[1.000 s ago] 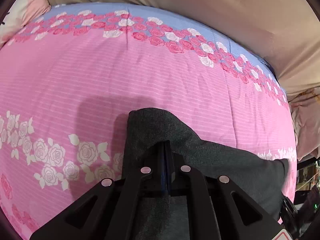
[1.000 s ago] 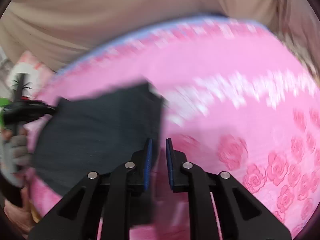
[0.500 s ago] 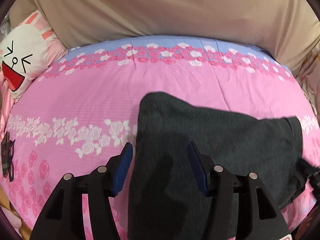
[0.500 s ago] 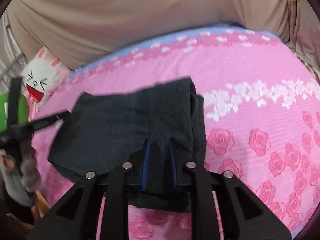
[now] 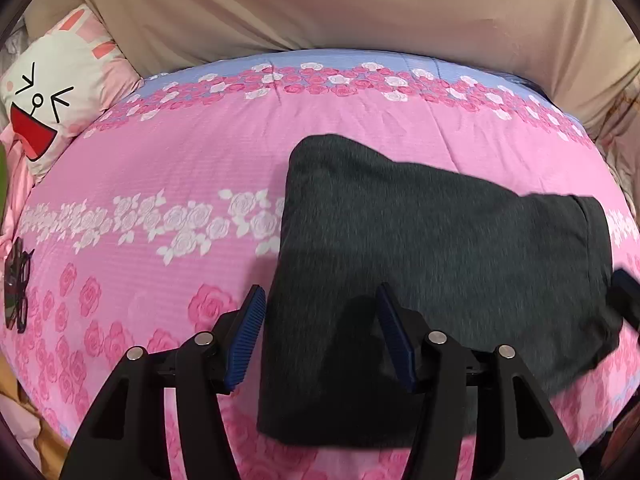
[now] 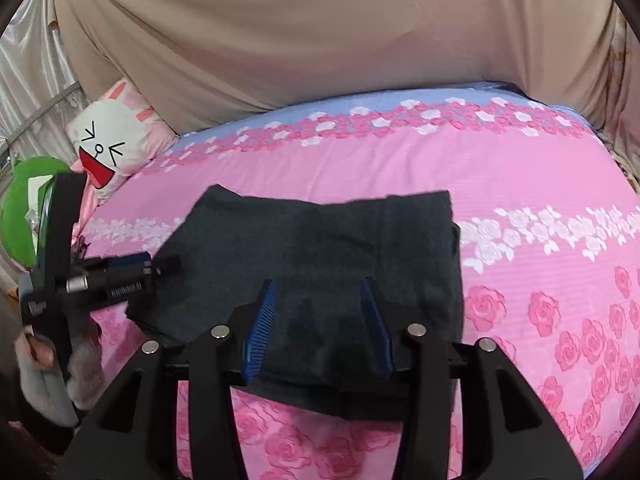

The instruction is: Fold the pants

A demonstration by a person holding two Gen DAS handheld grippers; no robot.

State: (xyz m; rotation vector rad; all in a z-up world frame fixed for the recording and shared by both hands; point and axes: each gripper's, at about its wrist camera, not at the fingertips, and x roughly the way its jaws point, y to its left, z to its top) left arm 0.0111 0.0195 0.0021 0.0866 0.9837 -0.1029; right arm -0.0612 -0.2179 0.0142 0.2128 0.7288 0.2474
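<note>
The dark grey pants (image 5: 440,248) lie folded into a flat rectangle on the pink rose-patterned bed cover (image 5: 180,168). They also show in the right wrist view (image 6: 320,264). My left gripper (image 5: 320,332) is open and empty, just above the near left part of the pants. My right gripper (image 6: 318,320) is open and empty over the near edge of the pants. The left gripper also shows at the left of the right wrist view (image 6: 160,266), beside the pants' left edge.
A white cartoon-face pillow (image 5: 52,96) lies at the bed's far left, also in the right wrist view (image 6: 112,140). A green plush (image 6: 20,208) sits beside it. A beige curtain (image 5: 340,4) hangs behind the bed. Dark glasses (image 5: 16,280) lie at the left edge.
Both grippers let go of the pants and opened. Both pulled back and up from the fabric, which now lies flat and folded on the bed.
</note>
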